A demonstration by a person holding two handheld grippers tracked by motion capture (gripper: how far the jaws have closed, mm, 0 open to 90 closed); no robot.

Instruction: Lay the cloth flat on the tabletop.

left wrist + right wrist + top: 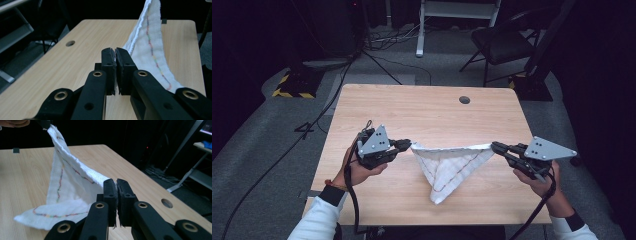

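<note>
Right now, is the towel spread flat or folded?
Folded, hanging as a triangle: the white towel is pinched at two corners by the left gripper and right gripper, its doubled layers drooping toward the table.

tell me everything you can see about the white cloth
The white cloth looks like soft towelling with thin lines of multicoloured stitching near its edges. It hangs folded into a triangle. The left gripper and the right gripper each pinch one upper corner in shut jaws, so the top edge stretches between them. Its lowest point droops to the wooden table, about touching it.
</note>
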